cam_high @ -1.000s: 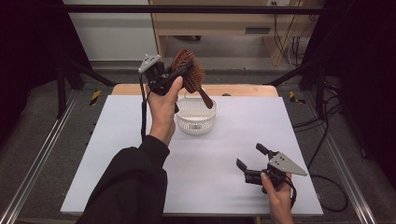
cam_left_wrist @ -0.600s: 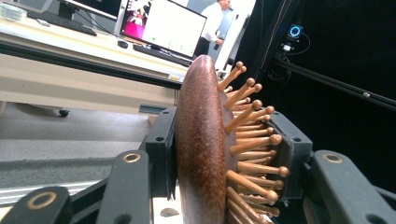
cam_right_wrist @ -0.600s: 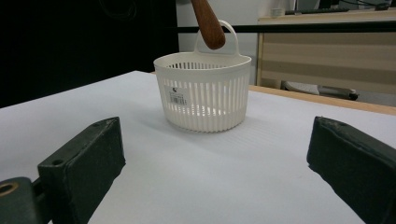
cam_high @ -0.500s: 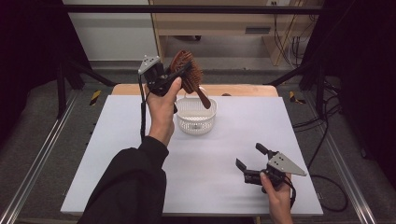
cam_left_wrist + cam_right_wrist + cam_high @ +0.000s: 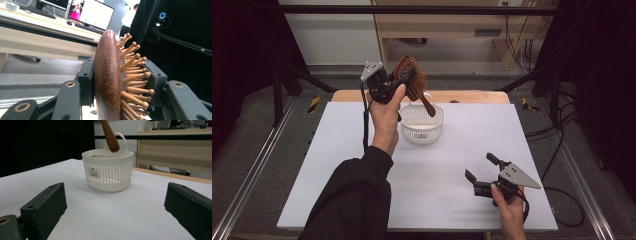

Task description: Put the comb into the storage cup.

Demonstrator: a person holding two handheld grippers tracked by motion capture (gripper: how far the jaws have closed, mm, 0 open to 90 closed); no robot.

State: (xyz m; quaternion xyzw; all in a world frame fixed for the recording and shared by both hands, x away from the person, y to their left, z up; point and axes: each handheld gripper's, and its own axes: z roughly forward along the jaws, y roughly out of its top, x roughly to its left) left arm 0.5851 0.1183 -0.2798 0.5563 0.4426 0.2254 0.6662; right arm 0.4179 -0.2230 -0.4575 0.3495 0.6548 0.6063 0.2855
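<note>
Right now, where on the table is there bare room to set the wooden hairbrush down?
The white tabletop is bare left of the white slatted plastic basket, and between the basket and the right hand-held gripper. It is crowded only at the basket, where the brown wooden hairbrush hangs in the left hand-held gripper.

text: none legible | basket [image 5: 108,171] label [image 5: 95,173]: print too small

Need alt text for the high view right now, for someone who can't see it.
The left gripper holds a wooden hairbrush by its head above a white basket on the white table. The right gripper rests open near the front edge.
</note>
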